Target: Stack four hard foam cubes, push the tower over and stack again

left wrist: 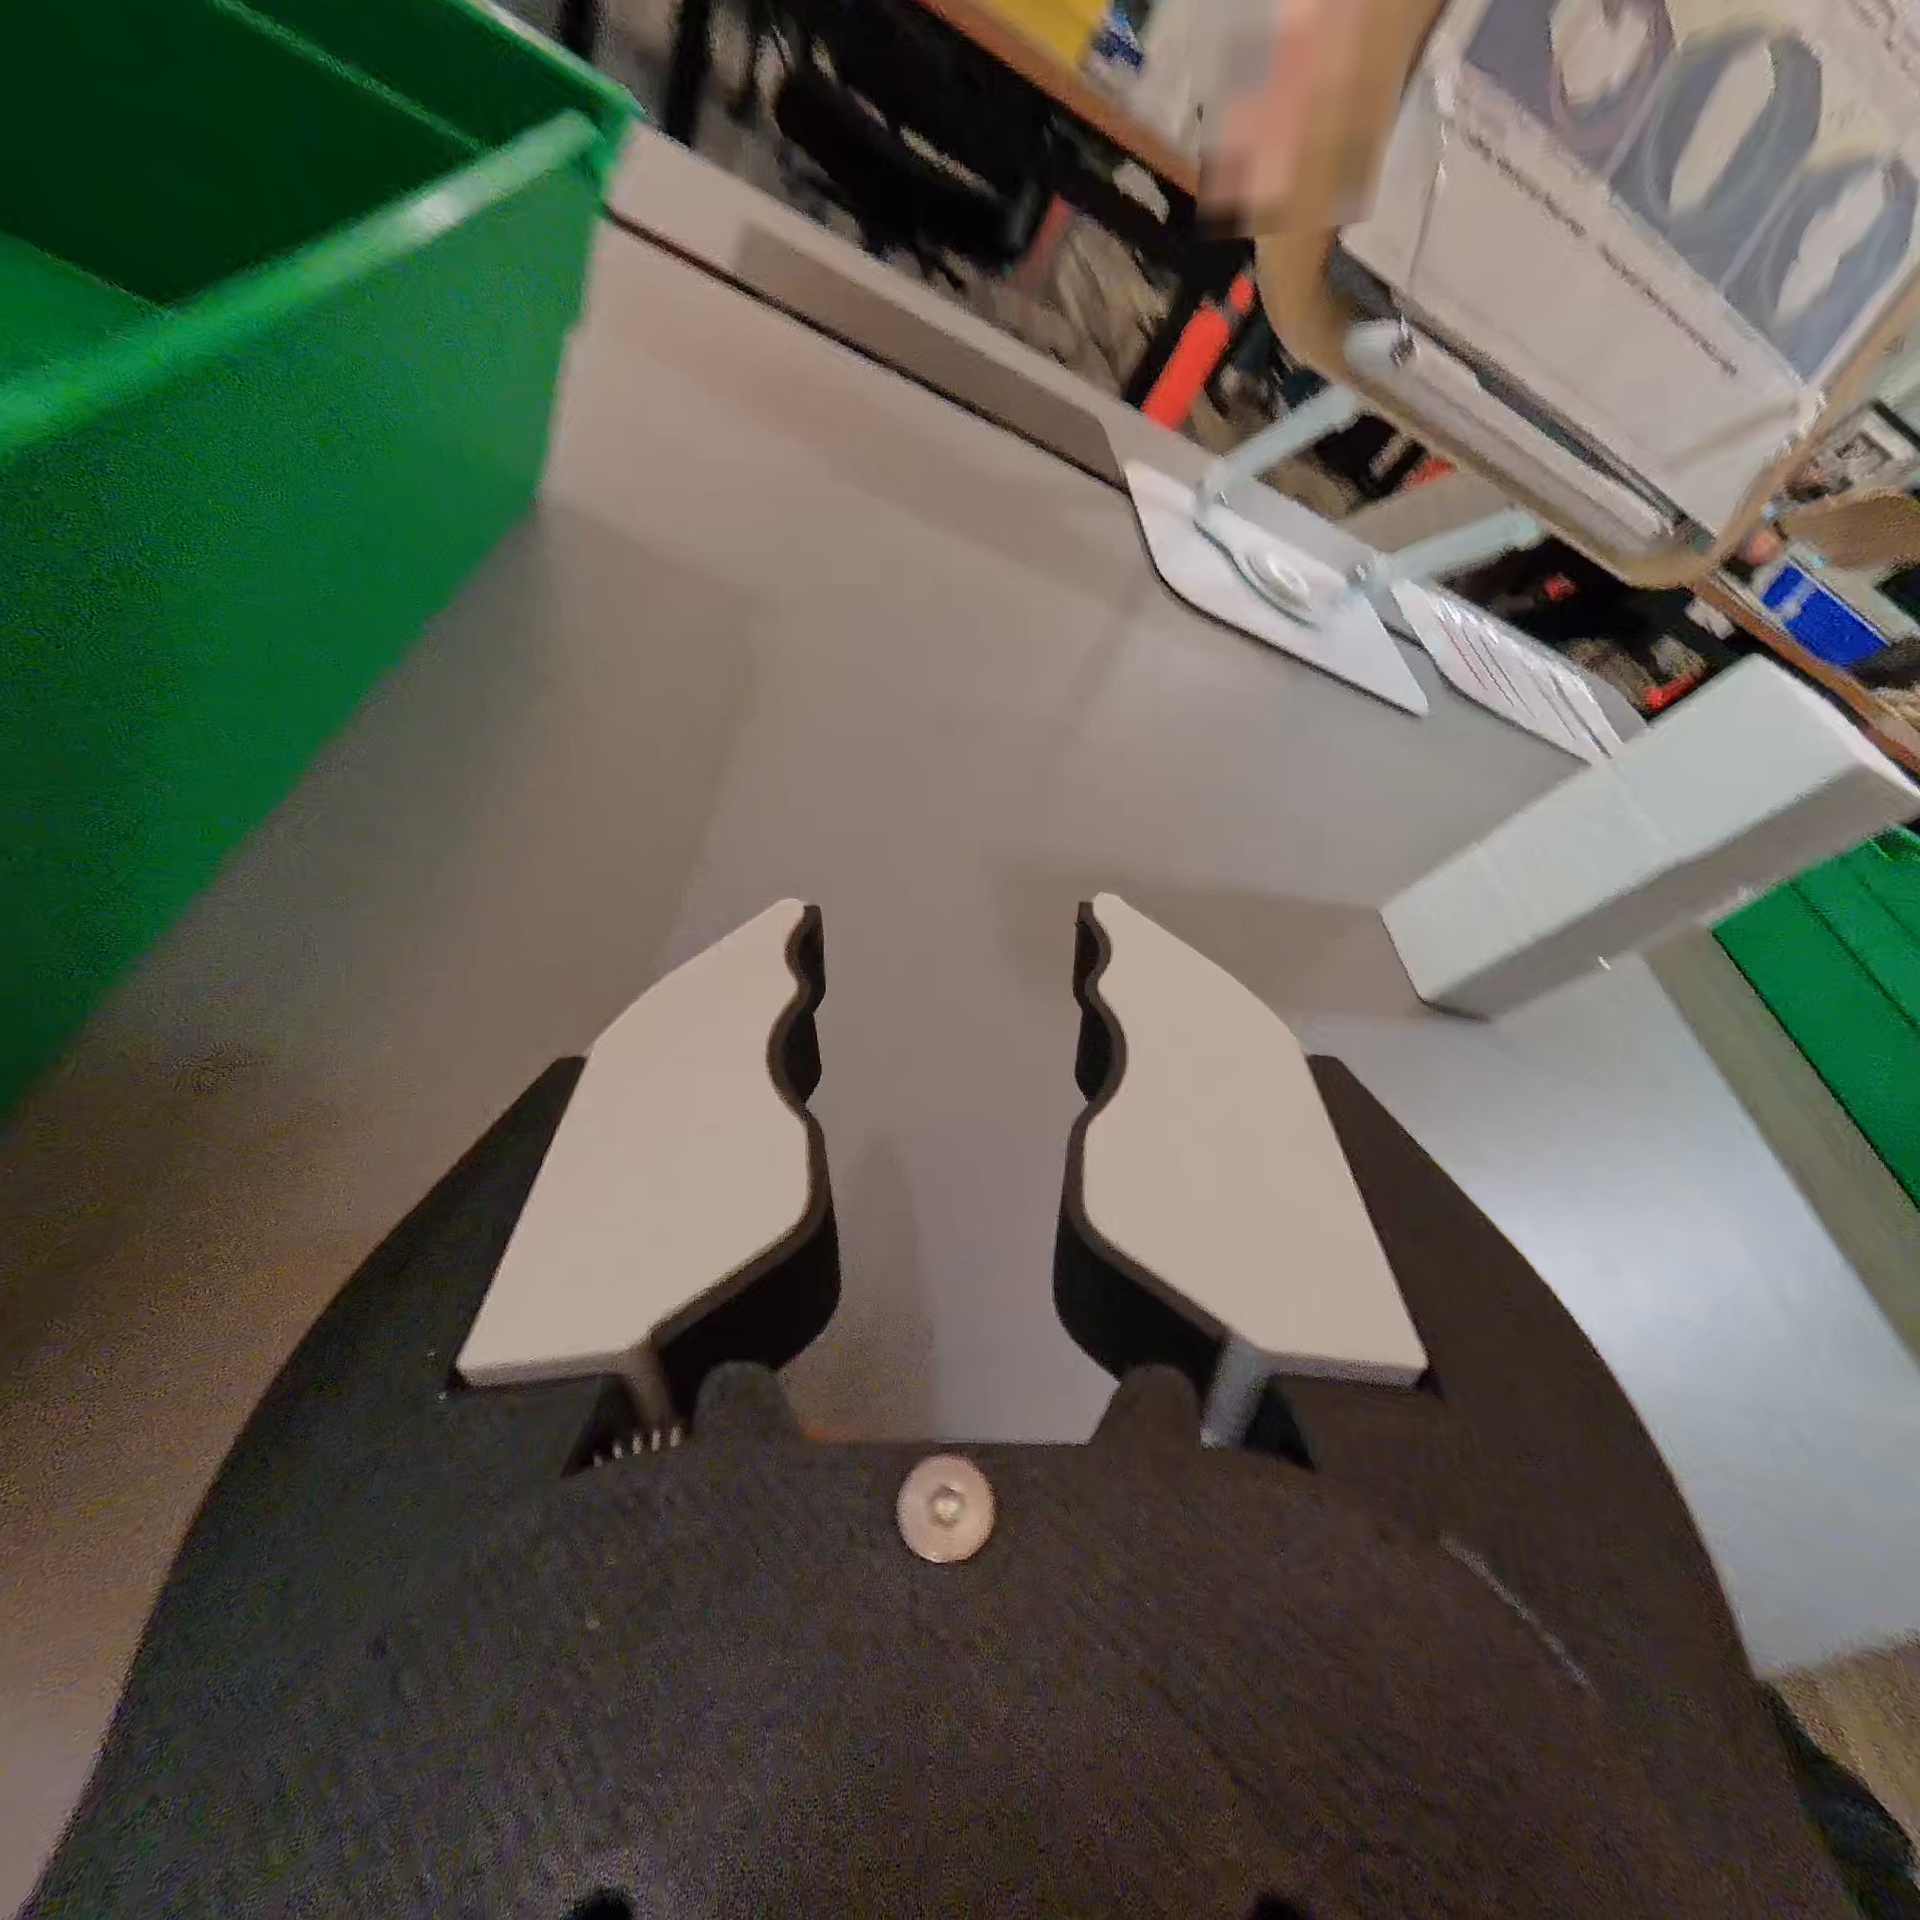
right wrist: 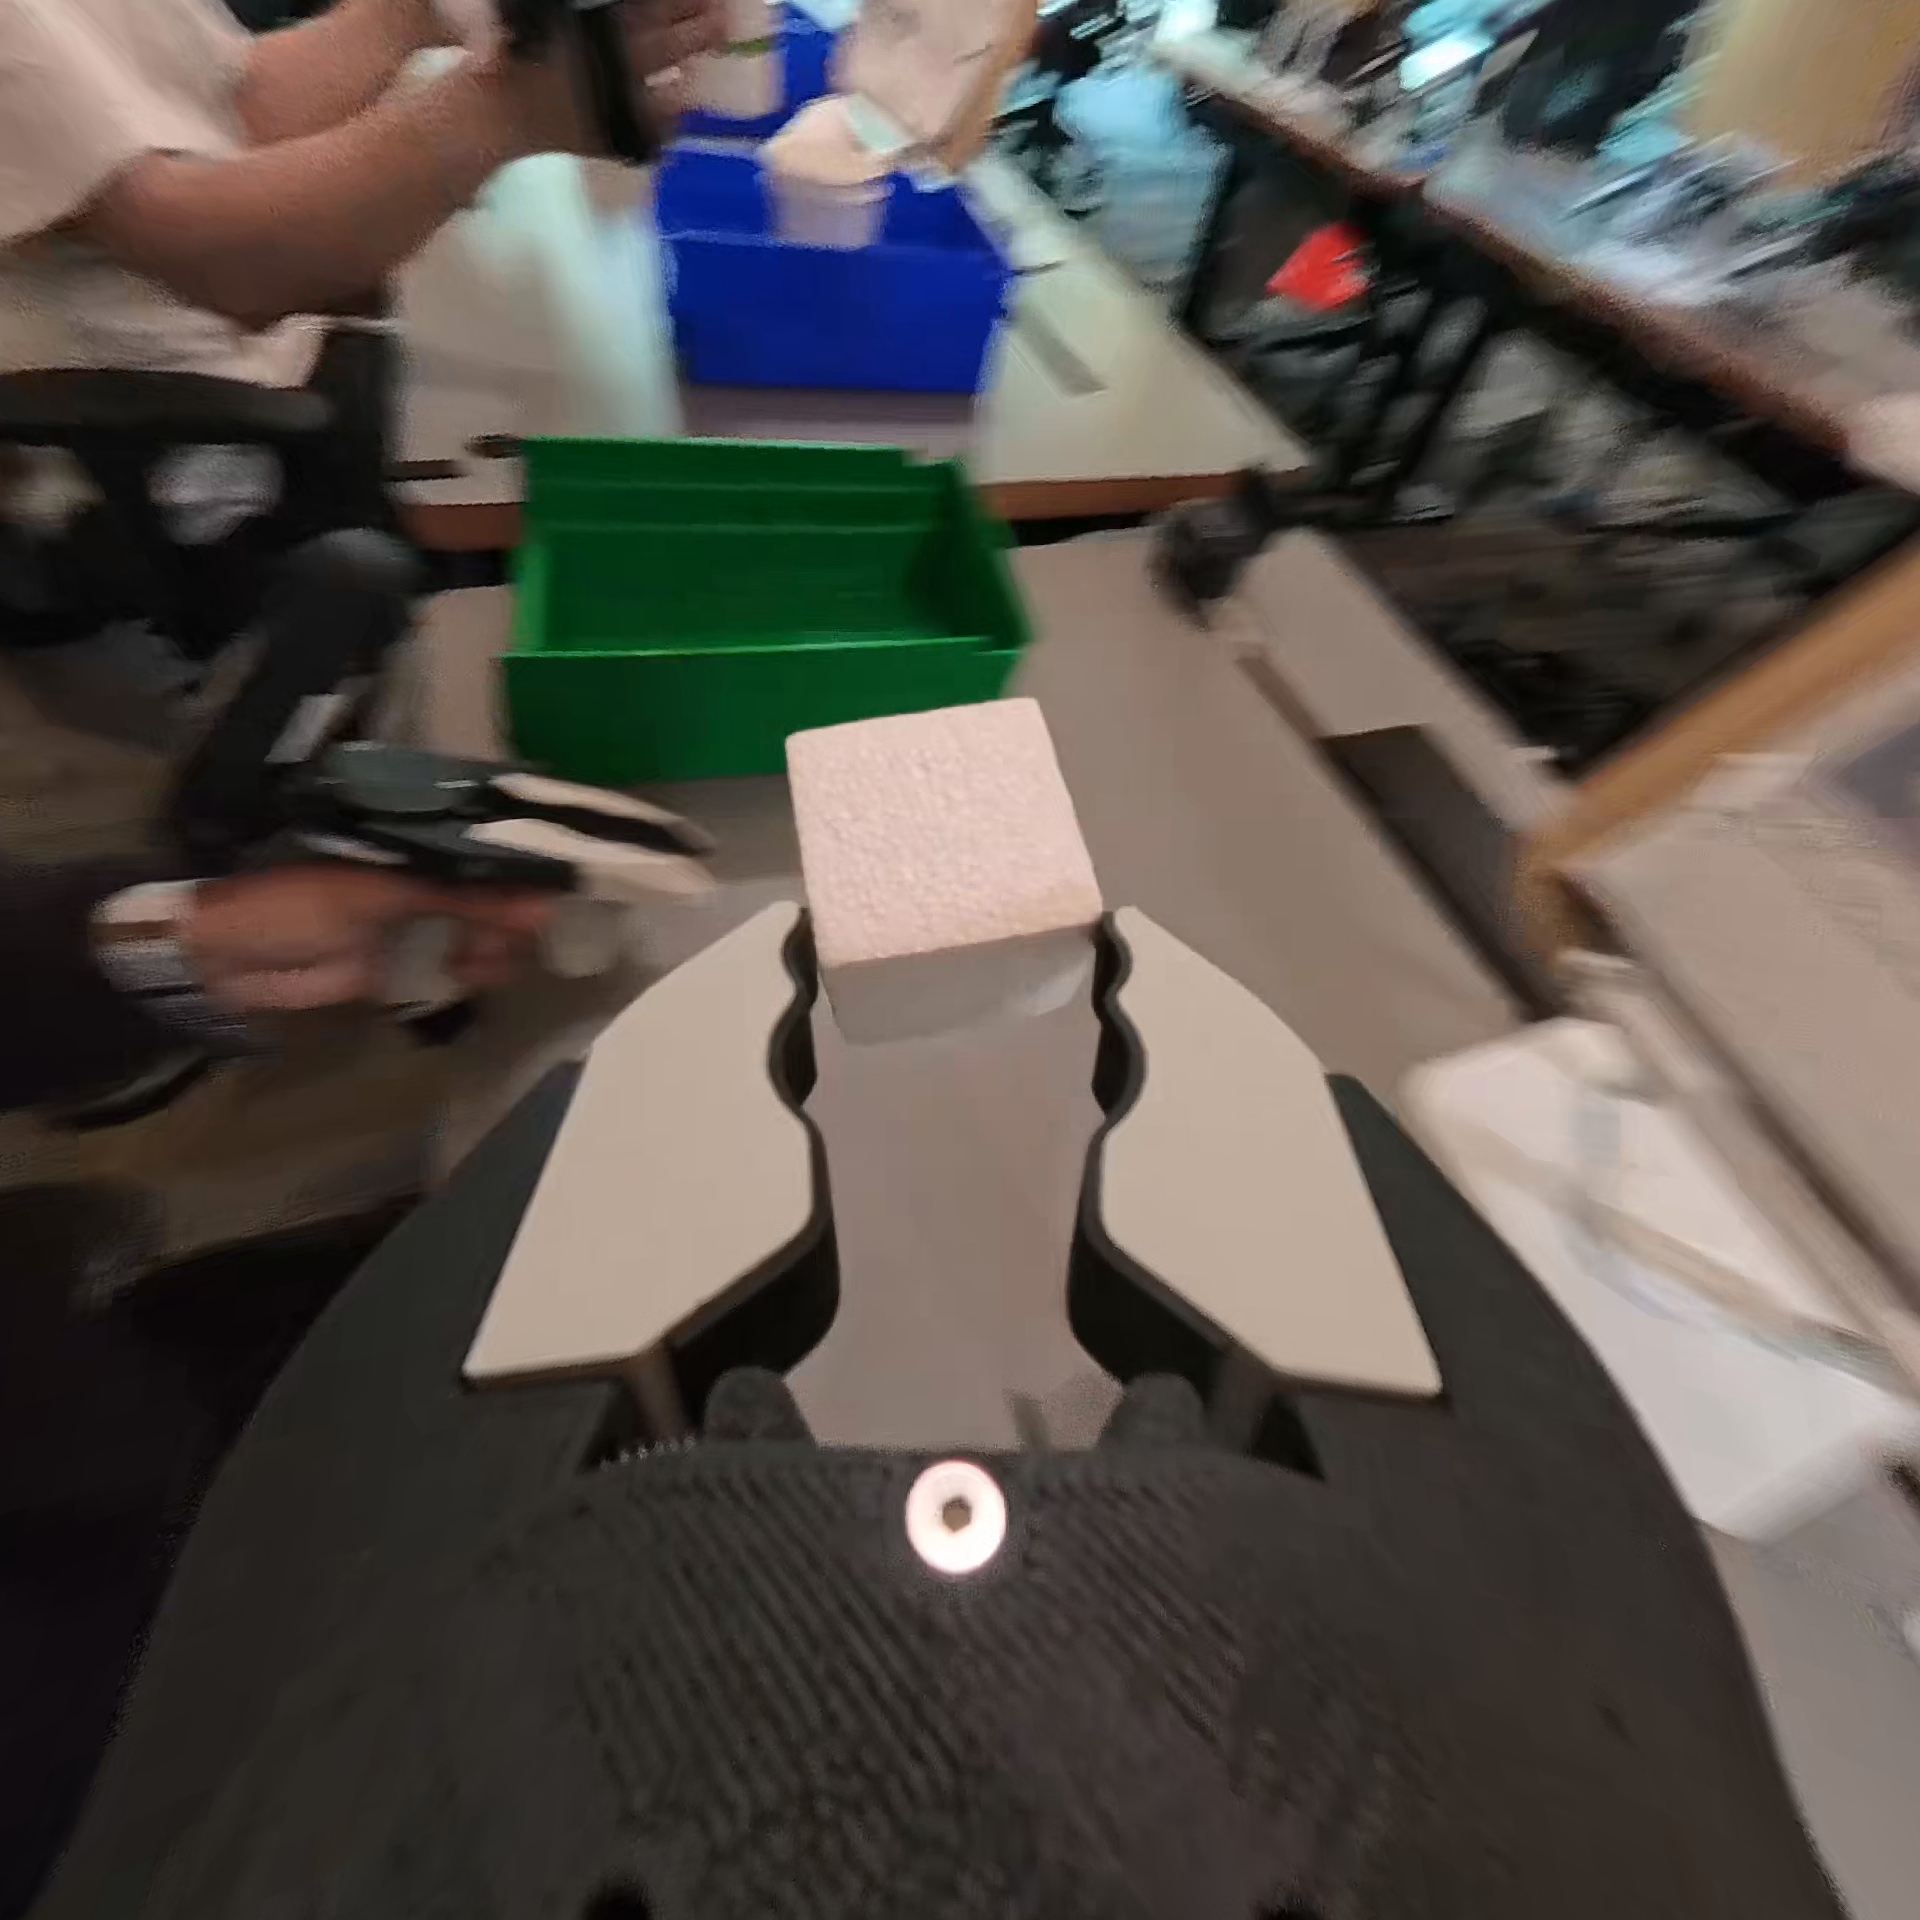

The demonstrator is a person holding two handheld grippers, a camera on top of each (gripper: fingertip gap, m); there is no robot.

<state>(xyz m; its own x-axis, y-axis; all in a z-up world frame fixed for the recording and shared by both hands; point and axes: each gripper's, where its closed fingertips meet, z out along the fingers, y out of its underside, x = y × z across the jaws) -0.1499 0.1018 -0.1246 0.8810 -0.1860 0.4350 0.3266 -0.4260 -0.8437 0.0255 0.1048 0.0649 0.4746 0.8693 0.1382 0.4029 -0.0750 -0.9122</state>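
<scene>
The right gripper (right wrist: 951, 940) pinches a white foam block (right wrist: 935, 852) between its fingertips — the block juts forward toward 12 o'clock, held clear of the grey table (right wrist: 1195, 831). Beyond it, at about 11 o'clock, a green bin (right wrist: 748, 686) sits on the table, and farther off at 12 a blue bin (right wrist: 831, 301). At 9 o'clock in the right wrist view a hand (right wrist: 301, 935) carries the left gripper (right wrist: 665, 852), blurred, with a gap showing between its fingers.

In its own view the left gripper (left wrist: 951, 925) stands spread apart with nothing between the fingers, only bare grey table (left wrist: 883, 675) below. A green bin wall (left wrist: 260, 582) rises at 10 o'clock — near, not touching. At 3 o'clock lies a pale grey block (left wrist: 1642, 831), and at 1 o'clock a flat metal base plate (left wrist: 1278, 582).
</scene>
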